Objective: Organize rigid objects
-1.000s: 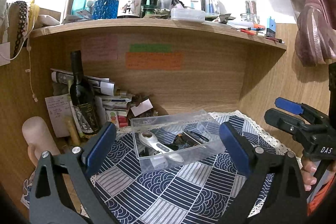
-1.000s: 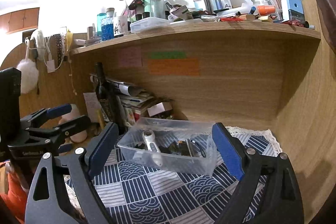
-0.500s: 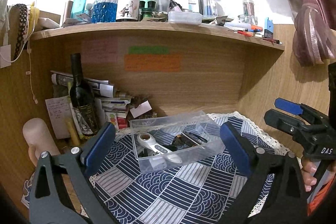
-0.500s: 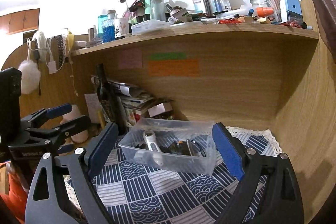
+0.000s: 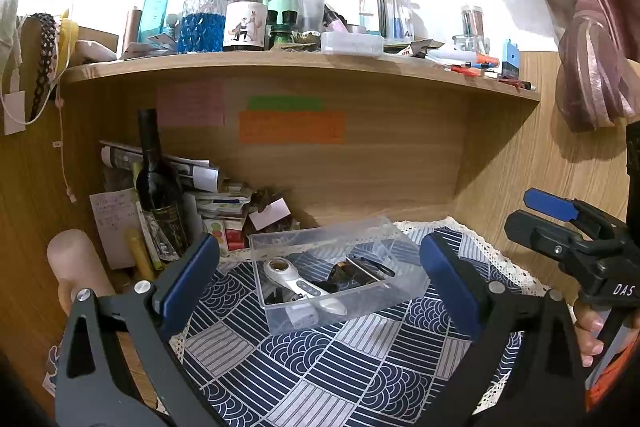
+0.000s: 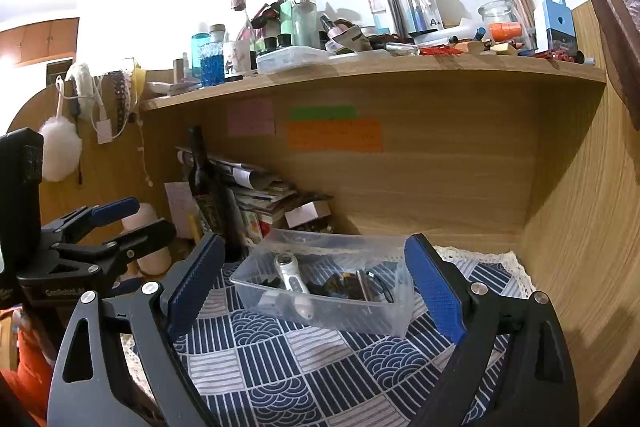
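Seen on the worktop: a blue patterned cloth [image 5: 320,359] with a lace edge, and on it a clear plastic box [image 5: 336,271] placed near the wooden back wall. Inside the box — a white handled tool [image 5: 298,281] lying along the bottom, plus some small dark items [image 5: 360,273] beside it (too small to name). Left claw [image 5: 318,281] released, blue pads wide apart, nothing between them but open air in front of the box, not touching it. Right claw [image 6: 316,287] released as well, also spread wide and clear of the box. To the left of the box, against the wall — a dark wine bottle [image 5: 154,187] standing upright beside stacked papers [image 5: 216,199]. Above, a wooden shelf [image 5: 280,61] crowded with bottles and jars.
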The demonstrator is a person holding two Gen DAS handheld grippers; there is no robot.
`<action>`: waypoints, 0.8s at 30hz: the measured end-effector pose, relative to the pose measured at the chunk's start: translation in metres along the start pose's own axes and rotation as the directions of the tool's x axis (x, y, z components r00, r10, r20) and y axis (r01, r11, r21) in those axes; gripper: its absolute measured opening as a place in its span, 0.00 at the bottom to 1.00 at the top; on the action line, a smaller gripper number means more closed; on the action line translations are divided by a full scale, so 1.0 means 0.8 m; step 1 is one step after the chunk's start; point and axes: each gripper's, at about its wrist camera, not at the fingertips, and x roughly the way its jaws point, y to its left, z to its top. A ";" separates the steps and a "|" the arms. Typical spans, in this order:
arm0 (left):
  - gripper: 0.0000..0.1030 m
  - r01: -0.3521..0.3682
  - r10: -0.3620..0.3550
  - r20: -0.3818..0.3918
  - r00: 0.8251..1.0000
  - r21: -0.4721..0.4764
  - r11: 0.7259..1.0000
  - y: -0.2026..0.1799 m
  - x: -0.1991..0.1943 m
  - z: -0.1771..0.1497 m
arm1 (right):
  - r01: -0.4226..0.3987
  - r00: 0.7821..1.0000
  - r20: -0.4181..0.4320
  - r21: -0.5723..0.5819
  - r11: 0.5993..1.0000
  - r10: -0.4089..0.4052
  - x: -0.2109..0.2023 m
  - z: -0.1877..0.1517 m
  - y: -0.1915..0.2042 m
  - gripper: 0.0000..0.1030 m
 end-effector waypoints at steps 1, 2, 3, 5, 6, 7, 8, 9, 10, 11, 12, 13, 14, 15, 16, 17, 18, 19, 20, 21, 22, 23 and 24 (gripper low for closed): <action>0.99 0.000 0.000 0.001 1.000 0.000 1.000 0.000 0.000 0.000 | -0.001 1.000 0.001 0.000 1.000 0.001 0.000 0.000 0.000 0.88; 0.99 -0.001 0.001 0.001 1.000 0.000 1.000 0.000 -0.001 0.000 | -0.001 1.000 0.002 -0.001 1.000 0.001 -0.001 0.000 0.000 0.88; 0.99 -0.001 0.001 0.001 1.000 0.000 1.000 0.000 -0.001 0.000 | -0.001 1.000 0.002 -0.001 1.000 0.001 -0.001 0.000 0.001 0.88; 0.99 0.001 -0.001 0.000 1.000 0.000 1.000 0.000 -0.001 0.000 | 0.000 1.000 0.003 -0.002 1.000 0.000 -0.002 0.000 0.001 0.88; 0.99 0.000 0.000 0.001 1.000 0.000 1.000 0.000 -0.001 0.000 | 0.000 1.000 0.002 -0.002 1.000 0.000 -0.002 0.000 0.001 0.88; 0.99 0.001 -0.001 0.001 1.000 0.000 1.000 0.000 -0.001 0.000 | 0.000 1.000 0.002 -0.001 1.000 0.000 -0.002 0.000 0.001 0.88; 0.99 0.003 -0.003 0.001 1.000 0.001 1.000 0.000 -0.002 0.000 | -0.001 1.000 0.002 -0.001 1.000 0.001 -0.002 0.000 0.001 0.88; 0.99 0.005 -0.005 0.001 1.000 0.001 1.000 -0.001 -0.002 0.001 | -0.002 1.000 0.002 -0.001 1.000 0.002 -0.002 0.000 0.001 0.88; 0.99 0.008 -0.008 0.000 1.000 0.001 1.000 -0.001 -0.002 0.001 | -0.002 1.000 0.002 -0.001 1.000 0.002 -0.002 0.000 0.001 0.88; 0.99 0.012 -0.012 -0.002 1.000 -0.001 1.000 -0.001 -0.002 0.001 | -0.002 1.000 0.002 -0.002 1.000 0.002 -0.002 0.000 0.001 0.88; 0.99 0.015 -0.015 -0.003 1.000 -0.004 1.000 -0.001 -0.002 0.002 | -0.002 1.000 0.002 -0.002 1.000 0.002 -0.002 0.000 0.001 0.88; 0.99 0.017 -0.017 -0.004 1.000 -0.005 1.000 -0.001 -0.001 0.002 | -0.002 1.000 0.002 -0.003 1.000 0.002 -0.002 0.000 0.001 0.88; 0.99 0.018 -0.018 -0.005 1.000 -0.008 1.000 0.000 -0.001 0.002 | -0.002 1.000 0.002 -0.002 1.000 0.002 -0.002 0.000 0.001 0.88; 0.99 0.019 -0.019 -0.006 1.000 -0.011 1.000 0.000 0.000 0.002 | -0.002 1.000 0.002 -0.002 1.000 0.002 -0.002 0.000 0.001 0.88; 0.99 0.019 -0.019 -0.007 1.000 -0.013 1.000 0.001 0.000 0.002 | -0.003 1.000 0.001 -0.002 1.000 0.003 -0.002 -0.001 0.001 0.88; 0.99 0.019 -0.019 -0.009 1.000 -0.015 1.000 0.001 0.001 0.002 | -0.004 1.000 0.001 -0.002 1.000 0.004 -0.002 0.000 0.001 0.88; 0.99 0.021 -0.021 -0.011 1.000 -0.016 1.000 0.001 0.002 0.002 | -0.004 1.000 0.000 -0.002 1.000 0.004 -0.002 -0.001 0.001 0.88; 0.99 0.025 -0.025 -0.015 1.000 -0.013 1.000 0.001 0.003 0.002 | -0.003 1.000 -0.001 -0.003 1.000 0.003 -0.002 -0.001 0.001 0.89; 0.99 0.026 -0.026 -0.016 1.000 -0.013 1.000 0.001 0.003 0.002 | -0.002 1.000 -0.002 -0.002 1.000 0.002 -0.001 -0.001 0.002 0.89; 0.99 0.026 -0.026 -0.017 1.000 -0.013 1.000 0.001 0.003 0.001 | -0.002 1.000 -0.003 -0.002 1.000 0.002 -0.001 -0.001 0.002 0.89; 0.99 0.027 -0.027 -0.015 1.000 -0.011 1.000 0.000 0.003 0.001 | -0.003 1.000 -0.005 -0.002 1.000 0.003 -0.001 -0.002 0.002 0.89; 0.99 0.028 -0.028 -0.014 1.000 -0.009 1.000 0.000 0.003 0.000 | -0.004 1.000 -0.008 -0.002 1.000 0.004 0.001 -0.003 0.002 0.89; 0.99 0.027 -0.027 -0.013 1.000 -0.008 1.000 -0.001 0.003 0.000 | -0.003 1.000 -0.010 -0.003 1.000 0.003 0.002 -0.003 0.002 0.89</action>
